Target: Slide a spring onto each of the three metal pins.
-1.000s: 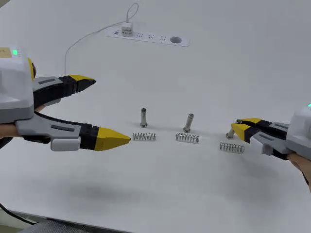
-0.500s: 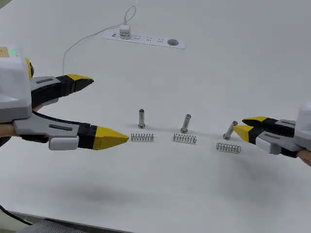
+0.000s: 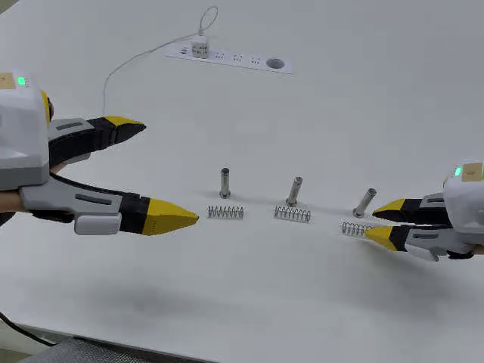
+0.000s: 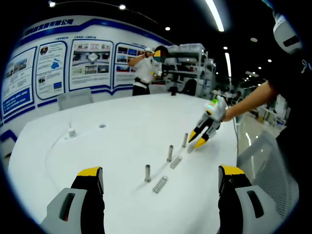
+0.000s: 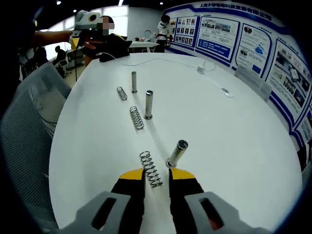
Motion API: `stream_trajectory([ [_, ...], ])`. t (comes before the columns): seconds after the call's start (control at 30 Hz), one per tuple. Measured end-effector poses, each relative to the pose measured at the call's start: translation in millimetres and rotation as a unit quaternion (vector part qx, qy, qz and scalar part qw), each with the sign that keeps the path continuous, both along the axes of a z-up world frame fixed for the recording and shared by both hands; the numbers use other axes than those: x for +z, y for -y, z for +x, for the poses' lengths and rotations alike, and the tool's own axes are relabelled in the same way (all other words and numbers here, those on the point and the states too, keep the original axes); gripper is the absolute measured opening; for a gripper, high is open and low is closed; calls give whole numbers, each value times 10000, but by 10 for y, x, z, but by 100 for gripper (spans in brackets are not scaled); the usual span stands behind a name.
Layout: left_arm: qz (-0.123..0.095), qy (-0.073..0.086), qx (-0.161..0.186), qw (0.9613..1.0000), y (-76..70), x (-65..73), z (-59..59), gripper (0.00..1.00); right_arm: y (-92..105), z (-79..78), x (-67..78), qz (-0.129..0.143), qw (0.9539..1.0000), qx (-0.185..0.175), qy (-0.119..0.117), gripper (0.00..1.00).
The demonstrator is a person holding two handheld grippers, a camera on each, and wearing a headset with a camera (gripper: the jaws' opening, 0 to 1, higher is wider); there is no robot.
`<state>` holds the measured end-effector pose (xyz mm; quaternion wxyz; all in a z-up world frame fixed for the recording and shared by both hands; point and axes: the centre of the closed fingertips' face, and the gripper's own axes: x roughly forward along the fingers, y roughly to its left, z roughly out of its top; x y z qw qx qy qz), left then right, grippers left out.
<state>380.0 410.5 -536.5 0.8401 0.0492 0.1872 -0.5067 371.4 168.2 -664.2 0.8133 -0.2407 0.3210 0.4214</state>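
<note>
Right at my right gripper (image 5: 157,175) tips, jaws slightly apart and empty, the end spring (image 5: 150,169) lies flat, long axis running along the jaws, its pin (image 5: 176,153) just beside; left gripper (image 3: 170,172), jaws wide, sits well off.

The table (image 3: 340,98) is seen as white and smooth, with a dull matt top. The left pin (image 3: 224,182), the middle pin (image 3: 294,190) and the right pin (image 3: 365,202) are made of bare silver metal, smooth and shiny. The left spring (image 3: 225,212), the middle spring (image 3: 292,215) and the right spring (image 3: 354,228) are wound from thin shiny metal wire. The left tongs (image 3: 170,172) and the right tongs (image 3: 371,224) are made of hard plastic: grey and black, smooth, a little glossy, with yellow tips. The power strip (image 3: 227,56) is made of smooth white plastic. In the right gripper view, a chair (image 5: 29,122) is covered in grey net cloth.
</note>
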Motion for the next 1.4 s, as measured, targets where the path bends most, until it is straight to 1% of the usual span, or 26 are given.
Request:
stream_trajectory([
  [0.03,-7,2,11,10000,-4,4,4,100,0,6,-14,-7,10000,27,-10,19],
  [0.1,-97,7,55,9999,-6,37,15,100,-10,5,-51,6,9999,79,-137,19],
  [0.13,-145,28,70,9999,-4,61,21,100,-3,15,-64,-45,9999,105,-129,19],
  [0.17,-144,31,78,9999,-5,63,26,100,1,20,-69,-58,9998,127,-135,19],
  [0.37,-105,12,84,9999,-7,49,42,100,-5,-10,-93,-1,9990,249,-366,19],
  [0.63,-91,-25,47,9999,16,22,34,100,-17,-37,-99,-2,9984,314,-469,16],
  [0.9,-78,-31,47,10000,-1,19,16,100,-10,-55,-105,-37,9982,331,-505,15],
  [0.97,-76,-30,56,10000,-9,21,14,100,-11,-78,-109,-48,9979,365,-534,13],
  [1.1,-67,-23,63,10000,-19,25,8,100,-9,-84,-109,-116,9979,403,-491,12],
  [1.2,-56,-15,70,10000,-26,27,4,100,-13,-83,-111,-194,9978,448,-447,11],
  [1.27,-56,-12,66,10000,-25,30,-3,100,-20,-83,-107,-289,9976,496,-376,11],
  [1.37,-28,11,40,10000,-18,27,-14,100,-18,-73,-104,-395,9976,444,-363,10],
  [1.4,-30,15,31,10000,-11,29,-20,100,1,-67,-102,-478,9974,427,-324,10],
])
